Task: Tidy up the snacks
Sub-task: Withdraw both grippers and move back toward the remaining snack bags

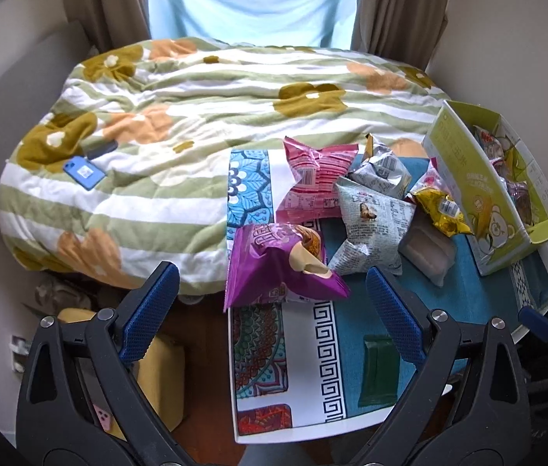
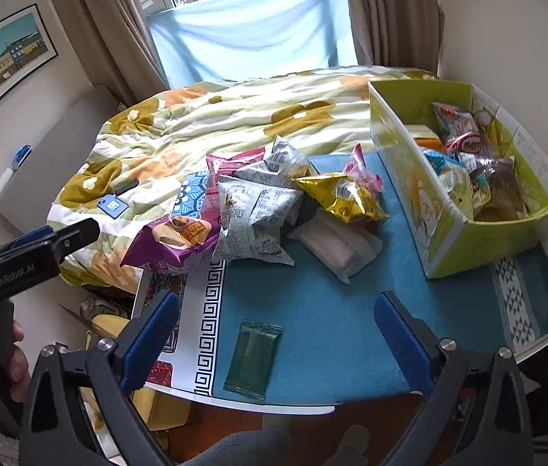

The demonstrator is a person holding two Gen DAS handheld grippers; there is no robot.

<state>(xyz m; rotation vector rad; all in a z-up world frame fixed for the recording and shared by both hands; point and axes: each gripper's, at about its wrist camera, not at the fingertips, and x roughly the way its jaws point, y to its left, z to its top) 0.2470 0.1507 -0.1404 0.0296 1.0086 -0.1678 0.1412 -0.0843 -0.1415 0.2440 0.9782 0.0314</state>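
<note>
Both the left gripper (image 1: 272, 295) and right gripper (image 2: 276, 328) are held wide open, nothing gripped. The purple packet (image 1: 274, 264) is seen just above the left jaws, long axis crosswise; the green box (image 2: 468, 178) lies upper right.

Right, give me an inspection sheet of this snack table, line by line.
Surface: small table with a teal and patterned cover, beside a bed.
Job's things: loose packets heaped at the far side, among them a purple bag, grey printed bags, a gold bag and a pink bag; a flat green packet lies alone at the near edge.
Box: green carton at the right, already holding several snacks.
Clutter: blue phone on the quilt.
Grippers: left tool open, empty; right tool open, empty.
Cables: one thin dark line at the right edge, unclear.
Surroundings: curtains, window, framed picture.
</note>
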